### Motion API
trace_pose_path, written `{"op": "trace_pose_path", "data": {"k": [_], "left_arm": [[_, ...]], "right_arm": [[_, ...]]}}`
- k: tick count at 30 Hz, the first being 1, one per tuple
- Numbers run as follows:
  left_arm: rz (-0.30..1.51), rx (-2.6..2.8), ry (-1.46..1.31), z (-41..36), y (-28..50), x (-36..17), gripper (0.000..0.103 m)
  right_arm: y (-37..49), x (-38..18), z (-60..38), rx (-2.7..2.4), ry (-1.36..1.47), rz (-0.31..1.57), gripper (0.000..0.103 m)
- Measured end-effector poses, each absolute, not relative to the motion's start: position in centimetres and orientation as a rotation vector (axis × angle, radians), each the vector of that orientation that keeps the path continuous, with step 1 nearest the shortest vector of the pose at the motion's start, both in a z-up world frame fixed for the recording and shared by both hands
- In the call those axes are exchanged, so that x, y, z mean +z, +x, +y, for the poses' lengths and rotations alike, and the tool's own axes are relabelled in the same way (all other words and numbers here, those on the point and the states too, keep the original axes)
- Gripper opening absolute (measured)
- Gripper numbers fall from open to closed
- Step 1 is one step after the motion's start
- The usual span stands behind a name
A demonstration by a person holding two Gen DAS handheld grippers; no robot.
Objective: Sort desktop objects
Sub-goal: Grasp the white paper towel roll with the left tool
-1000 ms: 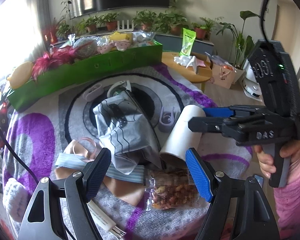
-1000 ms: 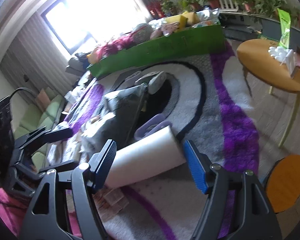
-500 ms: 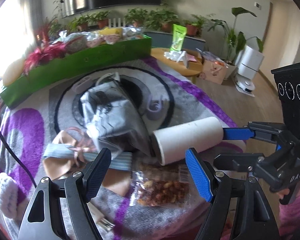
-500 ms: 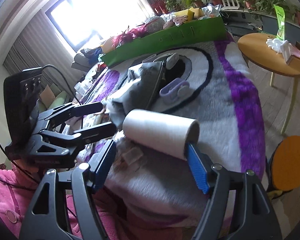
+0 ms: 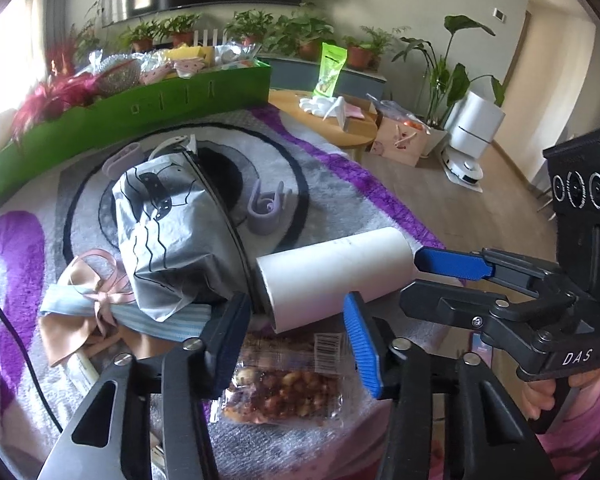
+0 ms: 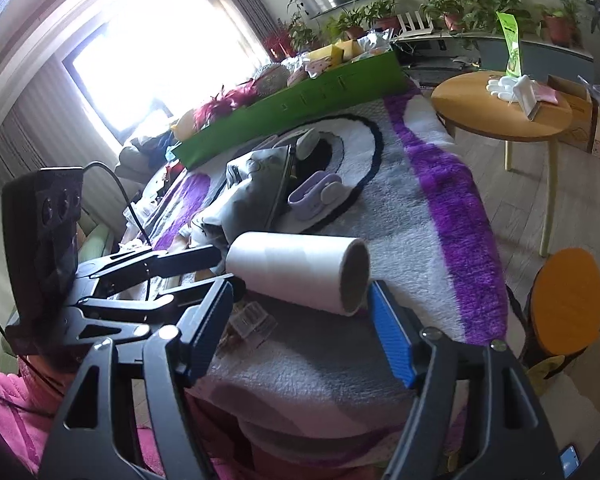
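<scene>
From the left wrist view, the sorting looks partly done: a long green tray (image 5: 148, 100) at about eleven o'clock already holds a heap of small things, while much is left on the rug-covered desk (image 5: 340, 184). Unsorted are a grey bag (image 5: 168, 232), a lilac clip (image 5: 266, 210), a ribboned bundle (image 5: 100, 304), a white roll (image 5: 332, 276) and a snack packet (image 5: 284, 388). The left tongs (image 5: 294, 332) are closing over the packet, pads not yet pressing it, the near end of the roll just beyond the tips. At three o'clock the right tongs (image 5: 384, 280) reach toward the roll's far end. From the right wrist view, the right tongs (image 6: 300, 320) are closing too, the roll (image 6: 296, 272) lying just ahead of their tips at twelve o'clock, not yet pinched. The left tongs (image 6: 216, 268) enter from nine o'clock beside the roll's other end. The green tray (image 6: 300, 112) sits well apart at twelve o'clock, so several carries likely remain.
</scene>
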State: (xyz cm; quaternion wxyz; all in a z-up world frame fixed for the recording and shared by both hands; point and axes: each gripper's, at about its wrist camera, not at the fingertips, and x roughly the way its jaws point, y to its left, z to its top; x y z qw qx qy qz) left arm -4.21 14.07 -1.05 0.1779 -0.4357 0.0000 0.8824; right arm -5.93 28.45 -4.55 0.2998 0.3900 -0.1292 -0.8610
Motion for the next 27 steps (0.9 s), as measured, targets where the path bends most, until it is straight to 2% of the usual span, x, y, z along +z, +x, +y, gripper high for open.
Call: {"op": "trace_pose_path", "data": {"k": [4, 9, 11, 18, 27], "left_arm": [[-0.007, 2.49, -1.248, 14.3, -4.5, -1.3, 0.048], [0.0, 2.479, -1.256, 14.8, -4.5, -1.6, 0.045], [0.002, 2.471, -1.253, 15.1, -4.5, -1.6, 0.041], [0.032, 2.483, -1.226, 15.4, -4.6, -1.4, 0.04], [0.07, 2.502, -1.181, 15.8, -4.3, -0.2, 0.04]], "right_arm": [[-5.9, -4.7, 28.3, -2.304, 1.037, -0.305, 0.051], [-6.2, -5.3, 28.4, -2.3, 1.056, -0.302, 0.049], [-6.3, -5.3, 28.3, -2.301, 1.054, -0.295, 0.047], [-6.3, -5.2, 27.6, -2.351, 1.061, -0.223, 0.036], [-6.0, -4.5, 27.5, -2.395, 1.064, -0.198, 0.035]]}}
